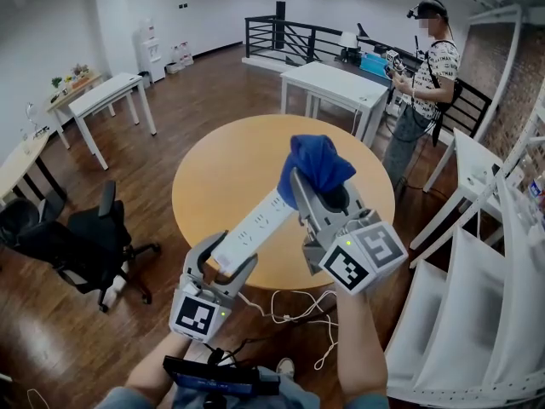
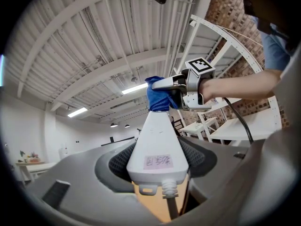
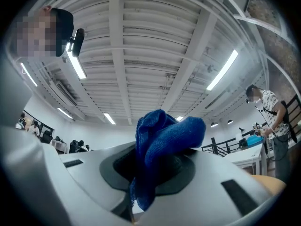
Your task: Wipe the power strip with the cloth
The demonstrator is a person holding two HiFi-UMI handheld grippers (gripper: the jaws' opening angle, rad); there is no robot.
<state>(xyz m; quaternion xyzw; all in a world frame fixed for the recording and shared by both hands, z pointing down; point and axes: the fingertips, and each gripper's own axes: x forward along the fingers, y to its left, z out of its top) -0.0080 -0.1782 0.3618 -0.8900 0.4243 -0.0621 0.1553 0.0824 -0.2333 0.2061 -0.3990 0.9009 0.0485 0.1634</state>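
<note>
A white power strip [image 1: 253,225] is held up above the round wooden table [image 1: 213,186], slanting from lower left to upper right. My left gripper [image 1: 228,267] is shut on its cord end; in the left gripper view the power strip [image 2: 157,147] fills the space between the jaws, a small label facing me. My right gripper [image 1: 319,196] is shut on a bunched blue cloth [image 1: 317,168], which rests against the strip's far end. The cloth [image 3: 160,147] bulges out from between the jaws in the right gripper view. The strip's cord [image 1: 294,309] hangs down to the floor.
A person [image 1: 424,88] stands beyond the table at the right near a white desk [image 1: 332,83]. A black office chair [image 1: 89,241] is at the left. White shelving [image 1: 477,296] stands close on the right. More white tables [image 1: 106,96] line the left wall.
</note>
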